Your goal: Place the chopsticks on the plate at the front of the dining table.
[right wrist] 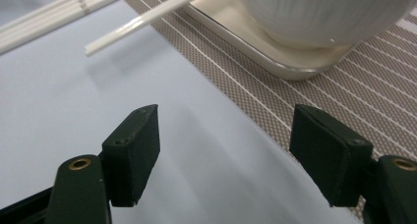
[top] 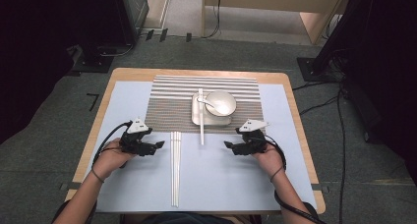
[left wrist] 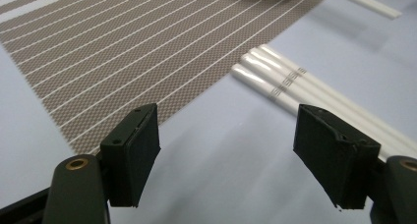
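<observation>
A grey carpeted floor (top: 44,150) surrounds a wooden tabletop (top: 290,94) under a pale blue sheet (top: 231,180). A striped mat (top: 167,103) covers the sheet's far half, its near edge running across just ahead of both tools.

On the mat at about 1 o'clock from the sheet's middle sits a metal tray (top: 196,117) carrying a white bowl (top: 223,105) with a spoon (top: 206,103) in it. One loose chopstick (top: 201,121) lies across the tray's left part, its near end jutting over the mat's edge onto bare sheet. A bundle of chopsticks (top: 175,170) lies at 7 o'clock from the tray, running from the mat's edge toward the near edge of the tabletop.

The left tool (top: 160,145) hovers at 9 o'clock of the bundle's far end, jaws released with nothing between them; in the left gripper view the bundle's tips (left wrist: 265,71) lie just beyond the right-hand jaw. The right tool (top: 229,145) sits at 6 o'clock of the tray, also released and empty, near the loose chopstick's end (right wrist: 105,40).

Open blue sheet lies between the two tools and stretches behind them to the near edge; the strips along the left and right edges are free as well.
</observation>
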